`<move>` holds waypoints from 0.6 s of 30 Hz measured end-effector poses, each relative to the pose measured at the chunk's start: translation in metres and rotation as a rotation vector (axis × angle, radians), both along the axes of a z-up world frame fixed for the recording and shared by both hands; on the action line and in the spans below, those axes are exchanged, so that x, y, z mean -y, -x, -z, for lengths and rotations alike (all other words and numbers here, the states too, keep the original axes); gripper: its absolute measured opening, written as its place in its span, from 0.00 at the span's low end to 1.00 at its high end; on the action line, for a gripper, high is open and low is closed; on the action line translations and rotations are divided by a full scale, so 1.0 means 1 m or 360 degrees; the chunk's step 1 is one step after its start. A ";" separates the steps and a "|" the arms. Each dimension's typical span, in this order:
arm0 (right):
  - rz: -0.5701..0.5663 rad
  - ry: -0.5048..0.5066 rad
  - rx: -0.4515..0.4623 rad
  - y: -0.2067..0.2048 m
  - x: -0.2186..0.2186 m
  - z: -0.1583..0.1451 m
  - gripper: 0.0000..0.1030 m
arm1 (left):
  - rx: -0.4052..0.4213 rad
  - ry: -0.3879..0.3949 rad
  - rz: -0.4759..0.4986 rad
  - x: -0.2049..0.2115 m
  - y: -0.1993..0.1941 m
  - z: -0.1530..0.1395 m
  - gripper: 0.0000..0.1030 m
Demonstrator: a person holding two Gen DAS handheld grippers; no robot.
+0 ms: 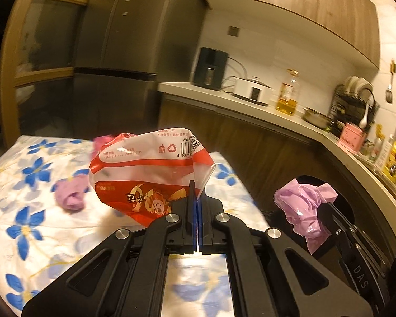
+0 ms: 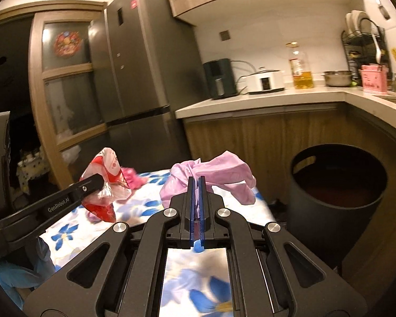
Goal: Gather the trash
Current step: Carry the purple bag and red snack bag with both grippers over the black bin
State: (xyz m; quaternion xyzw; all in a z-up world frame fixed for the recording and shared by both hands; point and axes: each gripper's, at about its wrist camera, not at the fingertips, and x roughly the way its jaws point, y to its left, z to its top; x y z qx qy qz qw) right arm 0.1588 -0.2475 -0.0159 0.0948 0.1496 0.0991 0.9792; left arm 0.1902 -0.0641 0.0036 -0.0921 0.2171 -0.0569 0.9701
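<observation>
While left gripper [image 1: 197,192] pinches red-white wrapper [image 1: 150,174] above floral table [image 1: 26,211], right gripper [image 2: 197,185] clamps pink bag [image 2: 211,171] beside black bin [image 2: 335,185]; bin's bottom too dark to read, pink lump [image 1: 70,194] blurred.

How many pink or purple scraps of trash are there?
3: a pink plastic bag in the right gripper, a purple wad lying on the floral tablecloth, a bright pink scrap behind the red wrapper. More may be hidden.

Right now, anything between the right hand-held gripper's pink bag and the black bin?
Nothing. In the right wrist view the pink plastic bag and the black trash bin are parted only by the floral-cloth table corner and dark floor.
</observation>
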 end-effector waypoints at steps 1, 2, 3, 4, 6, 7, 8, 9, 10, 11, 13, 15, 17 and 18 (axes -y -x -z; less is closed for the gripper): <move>0.0016 -0.0004 0.0005 0.000 0.005 0.000 0.02 | 0.0004 -0.0006 0.0016 0.006 -0.001 -0.001 0.00; 0.0031 -0.0007 0.0010 0.001 0.012 -0.001 0.03 | 0.0010 -0.0016 0.0041 0.015 -0.002 -0.002 0.00; 0.0054 -0.0008 0.0020 0.001 0.019 -0.002 0.02 | 0.0018 -0.0026 0.0064 0.023 -0.003 -0.003 0.00; 0.0071 -0.0011 0.0027 0.001 0.025 -0.003 0.02 | 0.0025 -0.0035 0.0084 0.031 -0.004 -0.004 0.00; 0.0101 -0.0017 0.0037 0.001 0.035 -0.004 0.02 | 0.0033 -0.0046 0.0117 0.042 -0.005 -0.006 0.00; 0.0118 -0.0021 0.0042 0.001 0.042 -0.005 0.02 | 0.0036 -0.0054 0.0139 0.050 -0.007 -0.007 0.00; 0.0136 -0.0025 0.0048 0.002 0.048 -0.007 0.02 | 0.0039 -0.0058 0.0157 0.057 -0.008 -0.007 0.00; 0.0150 -0.0026 0.0054 0.003 0.053 -0.007 0.02 | 0.0040 -0.0061 0.0170 0.063 -0.010 -0.008 0.00; 0.0166 -0.0027 0.0059 0.003 0.059 -0.008 0.02 | 0.0042 -0.0067 0.0193 0.071 -0.011 -0.008 0.00; 0.0178 -0.0028 0.0063 0.003 0.064 -0.009 0.02 | 0.0044 -0.0071 0.0203 0.075 -0.011 -0.009 0.00; 0.0204 -0.0028 0.0071 0.004 0.073 -0.010 0.02 | 0.0048 -0.0082 0.0234 0.087 -0.013 -0.009 0.00; 0.0232 -0.0033 0.0074 0.004 0.083 -0.011 0.02 | 0.0049 -0.0087 0.0260 0.095 -0.013 -0.008 0.00; 0.0255 -0.0034 0.0078 0.005 0.091 -0.011 0.02 | 0.0049 -0.0090 0.0279 0.102 -0.014 -0.008 0.00; 0.0272 -0.0035 0.0079 0.005 0.097 -0.012 0.02 | 0.0051 -0.0093 0.0294 0.107 -0.015 -0.008 0.00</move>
